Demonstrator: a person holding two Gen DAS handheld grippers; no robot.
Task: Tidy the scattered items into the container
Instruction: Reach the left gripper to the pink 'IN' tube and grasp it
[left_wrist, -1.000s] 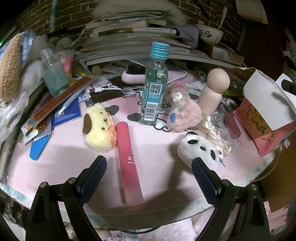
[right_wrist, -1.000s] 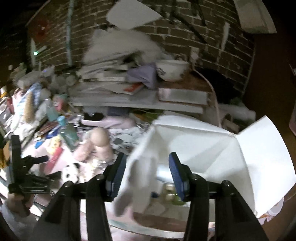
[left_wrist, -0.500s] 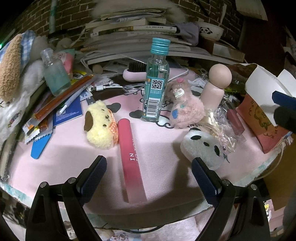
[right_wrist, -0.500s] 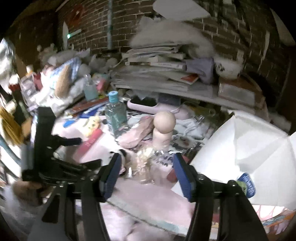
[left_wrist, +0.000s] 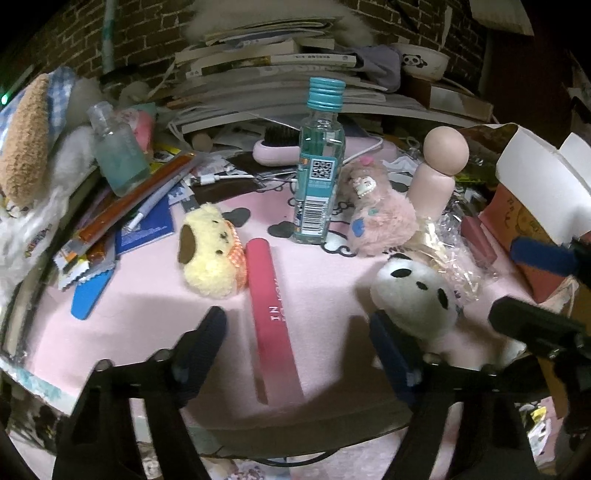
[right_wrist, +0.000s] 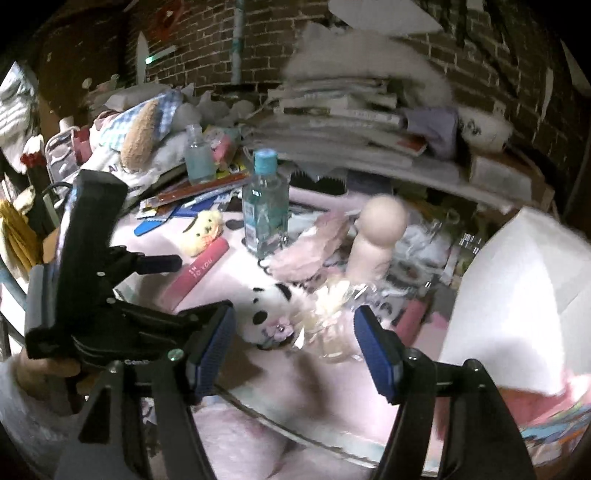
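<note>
**Two open claws over a cluttered pink tabletop**

The left claw (left_wrist: 295, 332) hangs low over the near edge of the pink tabletop (left_wrist: 147, 306). Its jaws have just been closing, yet they stand apart and grip nothing. A pink tube (left_wrist: 271, 306) lies lengthwise between them, untouched. A panda plush (left_wrist: 413, 291) sits just past the fingertip at 3 o'clock. A yellow dog plush (left_wrist: 210, 251) lies at 11 o'clock, touching the tube's far end. A blue-capped bottle (left_wrist: 319, 166) stands upright at 12 o'clock, with a pink fluffy plush (left_wrist: 380, 221) beside it.

The right claw (right_wrist: 293, 354) has just been opening and holds nothing. Ahead of its jaws lie the panda plush (right_wrist: 273, 306) and a crinkled clear wrapper (right_wrist: 332, 314). The white container (right_wrist: 517, 295) stands open at 3 o'clock, at the tabletop's edge.
</note>
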